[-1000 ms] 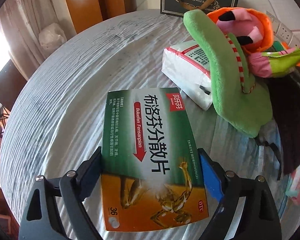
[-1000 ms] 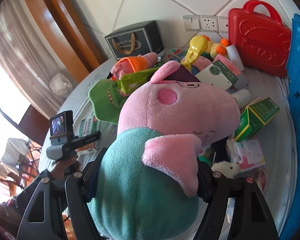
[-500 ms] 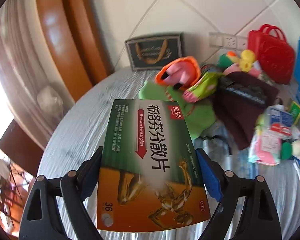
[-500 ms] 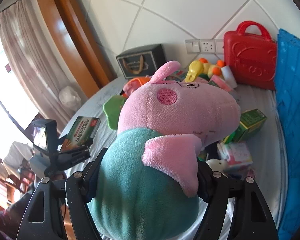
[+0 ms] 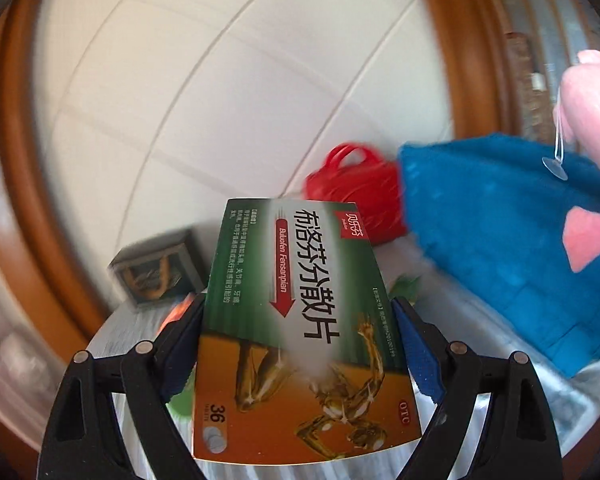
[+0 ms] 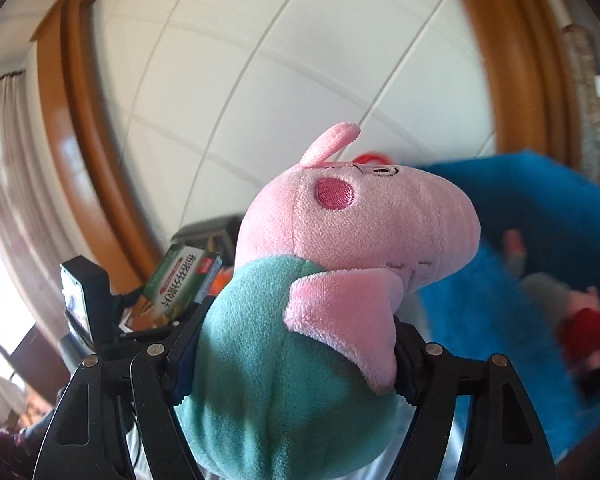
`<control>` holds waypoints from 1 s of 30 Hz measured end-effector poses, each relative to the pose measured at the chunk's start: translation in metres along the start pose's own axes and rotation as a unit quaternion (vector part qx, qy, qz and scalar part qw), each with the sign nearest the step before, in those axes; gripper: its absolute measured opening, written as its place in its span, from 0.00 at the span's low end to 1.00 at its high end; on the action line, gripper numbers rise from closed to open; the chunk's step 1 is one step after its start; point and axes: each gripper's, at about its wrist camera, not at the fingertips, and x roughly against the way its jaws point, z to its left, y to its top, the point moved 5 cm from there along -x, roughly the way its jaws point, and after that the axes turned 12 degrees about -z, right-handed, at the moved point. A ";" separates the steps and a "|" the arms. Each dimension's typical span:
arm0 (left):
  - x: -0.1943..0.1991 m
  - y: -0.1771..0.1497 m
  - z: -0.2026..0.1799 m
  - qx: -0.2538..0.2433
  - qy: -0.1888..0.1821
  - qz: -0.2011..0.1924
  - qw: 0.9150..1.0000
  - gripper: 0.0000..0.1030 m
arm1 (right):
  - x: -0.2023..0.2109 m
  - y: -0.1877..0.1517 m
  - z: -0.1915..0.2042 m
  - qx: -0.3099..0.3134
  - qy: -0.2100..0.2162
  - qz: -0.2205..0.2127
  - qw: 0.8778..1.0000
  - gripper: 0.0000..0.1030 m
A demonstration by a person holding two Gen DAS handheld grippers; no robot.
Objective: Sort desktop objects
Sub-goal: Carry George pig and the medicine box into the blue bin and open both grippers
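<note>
Between right tongs (image 6: 286, 364): pig (image 6: 332, 248), pinched at the belly, snout aimed ahead-right toward blue bin (image 6: 560, 216) just beyond. Between left tongs (image 5: 298, 344): box (image 5: 300, 312), clamped by its long sides, bin (image 5: 500, 240) off right, farther.

home | tiled wall (image 5: 220, 100) | wooden door frame (image 6: 92, 140) | curtain (image 6: 4, 168)
</note>
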 end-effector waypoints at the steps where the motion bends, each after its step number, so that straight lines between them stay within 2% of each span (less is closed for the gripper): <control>1: 0.001 0.016 -0.016 0.001 -0.018 -0.015 1.000 0.86 | 0.011 0.010 -0.011 0.002 -0.016 -0.014 1.000 0.73; 5: 0.002 0.085 -0.101 -0.007 -0.091 -0.071 0.993 0.86 | 0.053 0.054 -0.071 0.006 -0.080 -0.058 0.995 0.73; 8: -0.006 0.123 -0.160 -0.007 -0.137 -0.088 0.987 0.86 | 0.062 0.076 -0.116 0.013 -0.115 -0.059 0.991 0.73; 11: -0.018 0.155 -0.222 -0.011 -0.178 -0.089 0.980 0.86 | 0.054 0.093 -0.166 0.007 -0.139 -0.047 0.989 0.73; 14: -0.043 0.178 -0.259 -0.023 -0.201 -0.070 0.977 0.87 | 0.024 0.106 -0.202 0.000 -0.146 -0.018 0.989 0.77; 16: -0.060 0.190 -0.280 -0.027 -0.196 -0.068 0.978 0.87 | 0.001 0.118 -0.228 -0.016 -0.155 -0.015 0.988 0.81; 18: -0.076 0.204 -0.293 -0.040 -0.167 -0.058 0.984 0.87 | -0.005 0.126 -0.249 -0.029 -0.169 -0.014 0.985 0.95; 20: -0.084 0.214 -0.297 -0.048 -0.138 -0.058 0.988 0.87 | 0.004 0.132 -0.261 -0.044 -0.162 -0.028 0.985 0.95; 23: -0.080 0.223 -0.290 -0.046 -0.115 -0.070 0.990 0.87 | 0.022 0.143 -0.263 -0.047 -0.152 -0.049 0.986 1.00; 25: -0.081 0.218 -0.282 -0.035 -0.103 -0.072 0.992 0.91 | 0.037 0.139 -0.262 -0.058 -0.141 -0.060 0.986 1.00; 30: -0.074 0.194 -0.256 -0.019 -0.087 -0.069 0.994 0.91 | 0.059 0.120 -0.250 -0.081 -0.106 -0.076 0.988 1.00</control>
